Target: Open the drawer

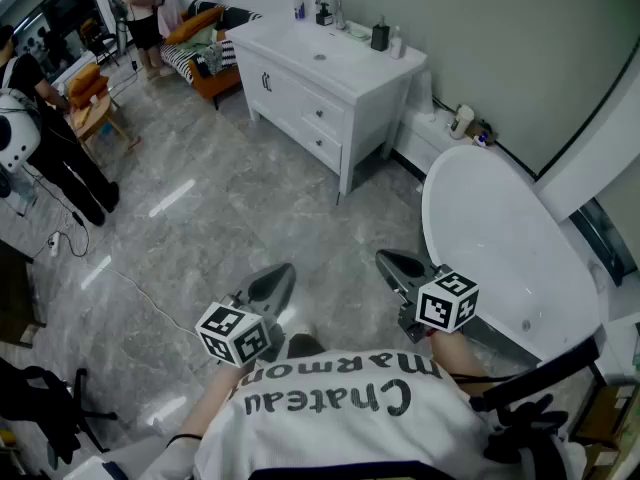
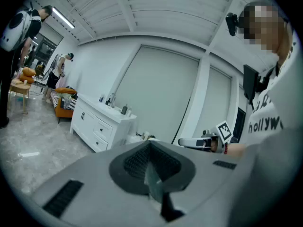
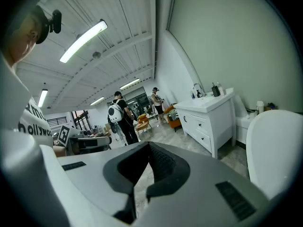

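Well, found the white drawers [image 1: 322,116] with small dark knobs shut, set in the front of the white sink cabinet [image 1: 285,93]. Lay wide and level, one above the other. Stood far ahead across the grey stone floor [image 1: 220,218], well apart from both tools. Saw the left gripper [image 1: 272,286] squeezed tight together, holding nothing. Saw the right gripper [image 1: 400,266] pressed together too, and empty. Judged the right one a little nearer. Needed a walk forward first, most likely.

Two grippers [image 1: 272,286] [image 1: 400,266], two drawers [image 1: 322,116] [image 1: 322,147], one bathtub [image 1: 500,238]
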Demonstrator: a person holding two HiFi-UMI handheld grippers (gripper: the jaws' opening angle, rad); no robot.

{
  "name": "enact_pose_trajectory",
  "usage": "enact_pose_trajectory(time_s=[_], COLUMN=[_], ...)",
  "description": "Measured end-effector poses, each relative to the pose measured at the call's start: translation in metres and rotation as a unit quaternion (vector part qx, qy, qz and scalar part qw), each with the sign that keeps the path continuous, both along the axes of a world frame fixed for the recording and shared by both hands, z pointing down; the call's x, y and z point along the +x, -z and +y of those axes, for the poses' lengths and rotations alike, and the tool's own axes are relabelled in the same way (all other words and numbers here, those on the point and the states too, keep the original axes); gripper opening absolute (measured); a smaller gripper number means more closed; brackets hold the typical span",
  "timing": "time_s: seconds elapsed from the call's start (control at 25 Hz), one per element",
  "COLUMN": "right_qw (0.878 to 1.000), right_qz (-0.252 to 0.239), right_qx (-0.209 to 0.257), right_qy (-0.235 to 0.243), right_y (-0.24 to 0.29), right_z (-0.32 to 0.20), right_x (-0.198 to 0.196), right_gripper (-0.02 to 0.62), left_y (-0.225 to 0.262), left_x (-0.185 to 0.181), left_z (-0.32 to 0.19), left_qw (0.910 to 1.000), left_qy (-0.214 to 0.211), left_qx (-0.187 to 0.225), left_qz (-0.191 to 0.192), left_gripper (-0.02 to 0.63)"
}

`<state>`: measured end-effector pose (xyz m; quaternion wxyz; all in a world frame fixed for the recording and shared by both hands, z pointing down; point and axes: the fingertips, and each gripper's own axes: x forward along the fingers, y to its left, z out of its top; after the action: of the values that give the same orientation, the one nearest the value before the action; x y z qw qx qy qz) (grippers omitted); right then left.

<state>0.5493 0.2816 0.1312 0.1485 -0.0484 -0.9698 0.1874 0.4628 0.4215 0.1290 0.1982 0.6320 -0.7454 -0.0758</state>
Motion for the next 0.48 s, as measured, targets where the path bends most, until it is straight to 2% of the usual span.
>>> enact_pose_trajectory(time_s=[0.48], right_qw=[1.000], right_qz=[0.005], right_qx=[-0.009], right_qy=[0.000], right_y=[-0.006], right_z=[-0.006], right_x=[-0.034], right_gripper=[0.012], left_y=[-0.008], left_x=[-0.039], left_z=[-0.017], left_qw=[0.9997], left_qy=[-0.010], left_qx=[0.001], left_qz=[0.021], left_gripper=[-0.003])
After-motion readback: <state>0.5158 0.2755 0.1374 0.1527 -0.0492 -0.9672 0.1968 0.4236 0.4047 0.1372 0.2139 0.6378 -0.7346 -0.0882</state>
